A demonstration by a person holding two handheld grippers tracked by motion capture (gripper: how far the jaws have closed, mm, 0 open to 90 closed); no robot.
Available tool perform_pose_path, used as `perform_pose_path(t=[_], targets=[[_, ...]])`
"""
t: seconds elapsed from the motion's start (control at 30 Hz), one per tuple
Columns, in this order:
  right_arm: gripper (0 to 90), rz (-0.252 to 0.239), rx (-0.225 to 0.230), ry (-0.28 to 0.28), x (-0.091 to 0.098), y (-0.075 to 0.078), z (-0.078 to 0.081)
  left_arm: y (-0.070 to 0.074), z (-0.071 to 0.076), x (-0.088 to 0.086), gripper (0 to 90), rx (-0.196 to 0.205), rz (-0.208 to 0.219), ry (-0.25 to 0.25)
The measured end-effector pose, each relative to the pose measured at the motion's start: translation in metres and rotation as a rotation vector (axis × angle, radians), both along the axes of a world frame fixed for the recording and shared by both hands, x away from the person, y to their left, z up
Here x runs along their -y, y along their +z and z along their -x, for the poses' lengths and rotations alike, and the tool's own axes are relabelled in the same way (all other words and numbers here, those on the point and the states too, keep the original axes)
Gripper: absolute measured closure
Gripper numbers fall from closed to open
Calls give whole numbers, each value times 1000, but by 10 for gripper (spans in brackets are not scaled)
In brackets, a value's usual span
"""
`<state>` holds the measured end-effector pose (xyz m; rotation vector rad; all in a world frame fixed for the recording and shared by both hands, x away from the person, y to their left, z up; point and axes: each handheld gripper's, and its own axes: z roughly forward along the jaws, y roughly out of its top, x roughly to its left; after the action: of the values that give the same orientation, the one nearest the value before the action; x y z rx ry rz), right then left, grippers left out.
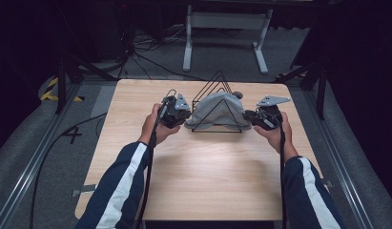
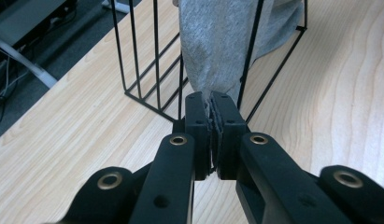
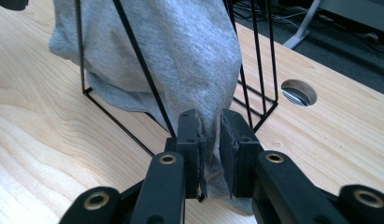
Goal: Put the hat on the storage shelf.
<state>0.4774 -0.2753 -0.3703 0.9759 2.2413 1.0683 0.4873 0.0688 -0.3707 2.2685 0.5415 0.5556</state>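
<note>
Grey cloth [image 1: 216, 110] is seen draped over a black wire rack [image 1: 217, 81] of triangular frames, which stands toward the far middle of the wooden table [image 1: 198, 181]. The fabric is soft, heathered and slightly fuzzy, hanging in loose folds through the wires and bunching at the rack's base. Left of the rack, the left gripper [image 2: 212, 109] is held at the cloth's left lower edge; its jaws are closed tight on a pinched fold of fabric. Right of the rack, the right gripper [image 3: 209, 126] is set at the cloth's right hanging corner; its jaws are clamped on the fabric, a narrow gap between them filled by cloth. A round cable hole [image 3: 299, 92] is noted beyond the rack.
</note>
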Motion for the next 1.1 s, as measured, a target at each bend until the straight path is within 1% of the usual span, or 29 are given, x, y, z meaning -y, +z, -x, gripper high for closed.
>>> perform_pose_path(t=[0.07,0.1,0.13,0.23,0.3,0.33,0.4,0.43,0.47,0.57,0.6,0.7,0.8,0.9,0.97,1.03,1.1], targets=[[785,3,3,-1,0,1,1,1,2,-2,864,-2,2,0],[785,10,6,3,0,3,3,3,3,-4,864,5,-4,1],[783,15,9,7,1,4,5,3,5,-6,864,2,-1,3],[783,33,14,14,1,6,9,4,9,-13,864,-4,-10,-4],[781,43,17,20,2,8,12,4,11,-16,864,-1,-8,-7],[782,43,17,22,2,9,14,4,13,-19,863,-8,-10,-8],[781,57,21,29,3,11,18,4,16,-23,862,-8,-7,-4],[781,63,21,32,4,12,19,3,18,-26,860,-12,-12,-6],[781,70,21,36,4,12,20,2,21,-28,858,-19,-6,-7],[781,87,21,43,6,13,25,-2,26,-34,856,-29,-5,-10],[782,92,19,44,7,13,27,-2,28,-35,856,-32,-11,-12],[783,96,17,49,10,13,32,-5,34,-42,853,-44,-2,-7],[785,112,15,53,11,12,36,-7,39,-48,852,-42,-4,-6],[785,128,17,61,12,11,39,-9,43,-53,851,-47,-17,-4],[786,129,17,72,15,11,44,-11,48,-59,850,-48,-22,0],[785,130,17,73,16,10,46,-12,50,-62,850,-51,-21,3],[779,125,9,78,19,9,51,-14,53,-65,847,-53,-19,0]])
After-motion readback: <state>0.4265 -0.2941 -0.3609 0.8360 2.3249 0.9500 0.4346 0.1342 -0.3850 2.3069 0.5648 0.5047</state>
